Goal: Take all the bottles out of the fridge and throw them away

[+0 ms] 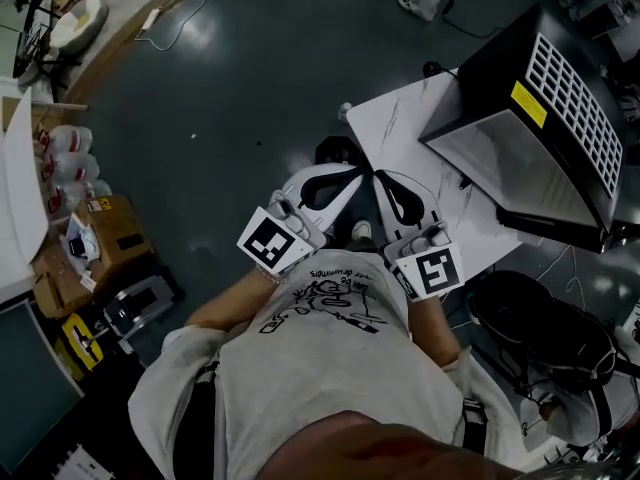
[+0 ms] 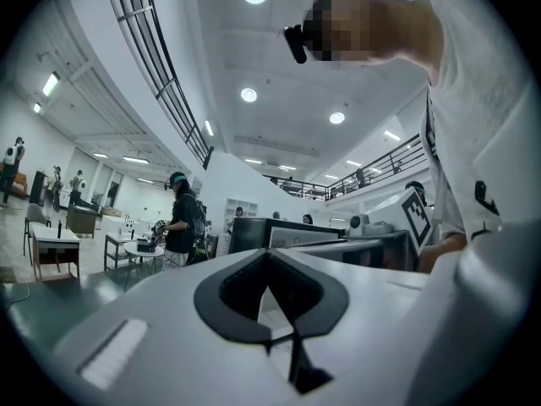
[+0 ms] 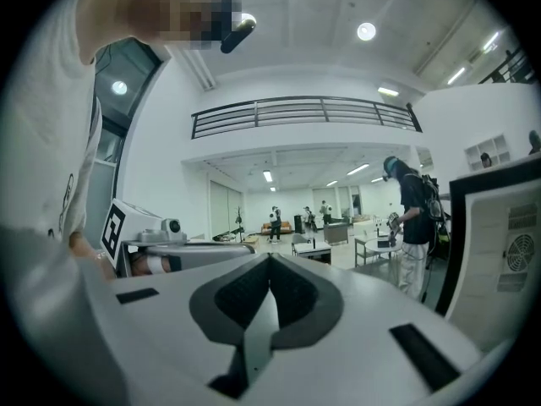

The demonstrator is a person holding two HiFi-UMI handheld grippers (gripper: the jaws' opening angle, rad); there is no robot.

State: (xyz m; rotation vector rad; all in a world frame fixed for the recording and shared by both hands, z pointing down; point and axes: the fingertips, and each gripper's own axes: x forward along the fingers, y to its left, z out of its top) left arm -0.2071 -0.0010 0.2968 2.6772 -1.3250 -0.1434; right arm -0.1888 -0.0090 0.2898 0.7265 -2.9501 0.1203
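Observation:
A black fridge [image 1: 540,138] with a white grille panel stands on a white marble-look table [image 1: 400,128] at the upper right of the head view. I see no bottles in or near it. Both grippers are held close to the person's chest, side by side, pointing toward the table's near corner. My left gripper [image 1: 355,175] is shut with nothing between its jaws, and its pads meet in the left gripper view [image 2: 269,256]. My right gripper [image 1: 385,180] is also shut and empty, its pads touching [image 3: 270,260]. The fridge's side [image 3: 499,244] shows at the right of the right gripper view.
A black bag-like bin [image 1: 540,328] sits on the floor at the lower right. Cardboard boxes [image 1: 115,233] and clear plastic packs [image 1: 70,163] lie at the left by a white shelf. A person in dark clothes [image 2: 179,222] stands farther off among small tables.

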